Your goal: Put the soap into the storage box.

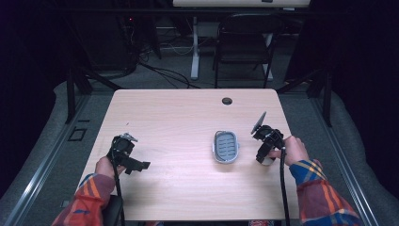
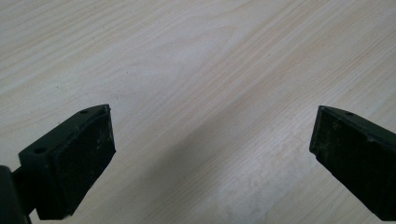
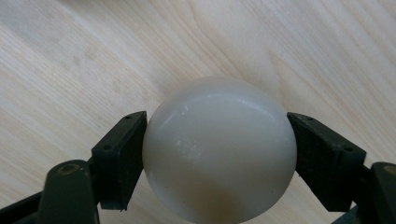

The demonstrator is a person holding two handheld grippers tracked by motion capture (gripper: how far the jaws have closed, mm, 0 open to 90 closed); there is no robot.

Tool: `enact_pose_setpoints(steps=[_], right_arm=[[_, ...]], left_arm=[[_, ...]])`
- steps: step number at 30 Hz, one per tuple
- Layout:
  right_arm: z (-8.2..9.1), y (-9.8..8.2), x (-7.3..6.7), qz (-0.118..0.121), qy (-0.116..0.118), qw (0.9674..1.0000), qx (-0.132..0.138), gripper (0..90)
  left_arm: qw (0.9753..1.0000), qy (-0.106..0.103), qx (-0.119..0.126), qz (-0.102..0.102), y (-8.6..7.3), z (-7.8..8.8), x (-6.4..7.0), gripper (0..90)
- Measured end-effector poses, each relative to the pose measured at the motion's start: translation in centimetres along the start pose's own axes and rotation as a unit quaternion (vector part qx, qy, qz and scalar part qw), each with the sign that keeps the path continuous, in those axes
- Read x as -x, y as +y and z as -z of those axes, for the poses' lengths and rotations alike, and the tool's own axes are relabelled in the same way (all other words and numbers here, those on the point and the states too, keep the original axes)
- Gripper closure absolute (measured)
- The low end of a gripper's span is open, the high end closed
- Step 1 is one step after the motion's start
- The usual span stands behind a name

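At table's right edge, right gripper [image 3: 219,154] clamps a white ball [image 3: 219,149]; lift straight, likely toward grey dish [image 1: 226,146]; left gripper [image 2: 210,154] wide, empty

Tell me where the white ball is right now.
The white ball sits clamped in the right gripper on the table's right side, just right of the soap dish.

Dark room, folding chair [image 1: 244,42] behind
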State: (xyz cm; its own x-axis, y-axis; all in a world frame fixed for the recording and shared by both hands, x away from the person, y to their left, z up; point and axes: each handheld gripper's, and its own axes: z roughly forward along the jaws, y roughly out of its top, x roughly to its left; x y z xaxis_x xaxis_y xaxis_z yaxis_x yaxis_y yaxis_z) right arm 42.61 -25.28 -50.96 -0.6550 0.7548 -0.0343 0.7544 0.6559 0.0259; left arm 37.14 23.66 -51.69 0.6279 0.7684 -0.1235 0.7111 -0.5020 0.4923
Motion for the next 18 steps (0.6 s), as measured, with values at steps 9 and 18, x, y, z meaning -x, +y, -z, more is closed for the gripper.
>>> enact_pose_setpoints(steps=[9, 18], right_arm=[[0.4, 1.2, -0.2, 0.001, 0.001, 0.9999, 0.011, 23.0], [1.1, 2.1, -0.4, 0.010, -0.002, 0.9999, 0.003, 23.0]], left_arm=[[1.0000, 0.000, 0.000, -0.001, 0.0, 0.0, 0.0, 0.1], [1.0000, 0.001, -0.002, -0.004, 0.1, -0.1, 0.1, 0.1]])
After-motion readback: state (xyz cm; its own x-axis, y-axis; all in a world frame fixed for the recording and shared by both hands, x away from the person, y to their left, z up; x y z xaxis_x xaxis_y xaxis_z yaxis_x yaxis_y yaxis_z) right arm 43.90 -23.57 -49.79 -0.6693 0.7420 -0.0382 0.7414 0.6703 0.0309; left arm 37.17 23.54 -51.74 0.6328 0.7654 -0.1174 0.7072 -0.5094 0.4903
